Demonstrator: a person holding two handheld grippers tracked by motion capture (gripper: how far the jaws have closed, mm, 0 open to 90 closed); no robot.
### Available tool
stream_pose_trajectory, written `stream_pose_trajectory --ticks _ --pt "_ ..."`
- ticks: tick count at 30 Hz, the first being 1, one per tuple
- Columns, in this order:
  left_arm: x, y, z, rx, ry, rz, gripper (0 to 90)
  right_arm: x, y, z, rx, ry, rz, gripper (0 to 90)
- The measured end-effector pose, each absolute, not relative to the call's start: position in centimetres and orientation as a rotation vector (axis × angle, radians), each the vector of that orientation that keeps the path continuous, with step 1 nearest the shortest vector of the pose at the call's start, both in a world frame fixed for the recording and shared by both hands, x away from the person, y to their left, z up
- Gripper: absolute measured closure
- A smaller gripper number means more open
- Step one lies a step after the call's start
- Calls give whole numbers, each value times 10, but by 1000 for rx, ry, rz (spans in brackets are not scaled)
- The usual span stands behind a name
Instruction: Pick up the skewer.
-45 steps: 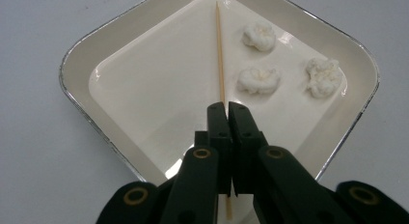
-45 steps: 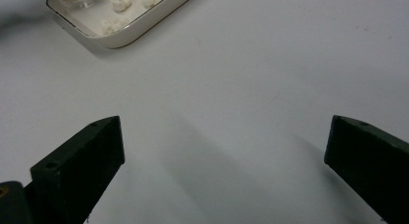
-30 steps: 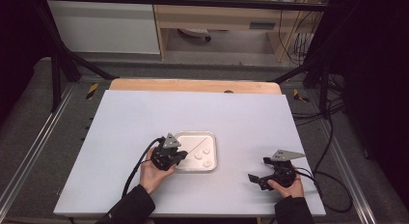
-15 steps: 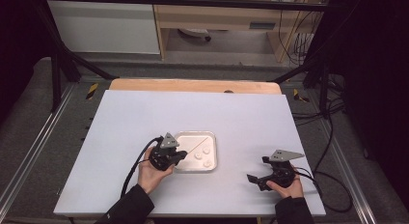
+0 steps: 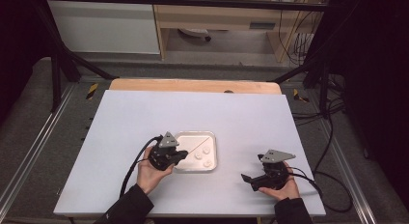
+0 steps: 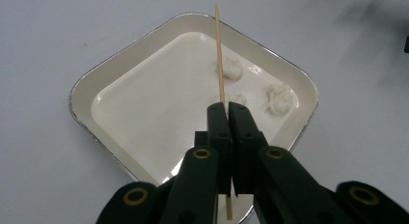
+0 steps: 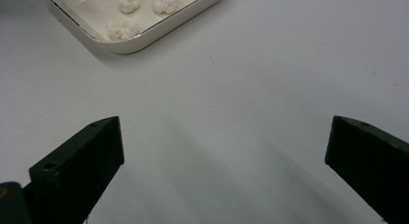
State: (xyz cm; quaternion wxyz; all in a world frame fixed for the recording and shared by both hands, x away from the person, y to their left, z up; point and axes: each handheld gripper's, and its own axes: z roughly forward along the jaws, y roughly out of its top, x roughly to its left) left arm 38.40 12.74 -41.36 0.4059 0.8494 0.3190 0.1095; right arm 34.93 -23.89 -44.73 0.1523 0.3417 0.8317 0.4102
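I see a thin wooden skewer, straight, pinched near its lower end, pointed tip reaching past the tray's far rim. Tray is square, white, silver-edged, flat on the table. Three small white lumps sit grouped in one corner, near the skewer.

No readable text, labels or numbers anywhere.

Dark sleeves are worn; each black gripper is topped by a grey three-cornered plate and trailed by a black cable.
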Motion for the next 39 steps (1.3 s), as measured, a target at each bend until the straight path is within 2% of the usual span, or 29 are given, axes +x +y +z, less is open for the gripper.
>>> stream_pose_trajectory --ticks 39 --pt "366 95 -396 2243 621 254 887 341 -182 -426 556 2402 838 41"
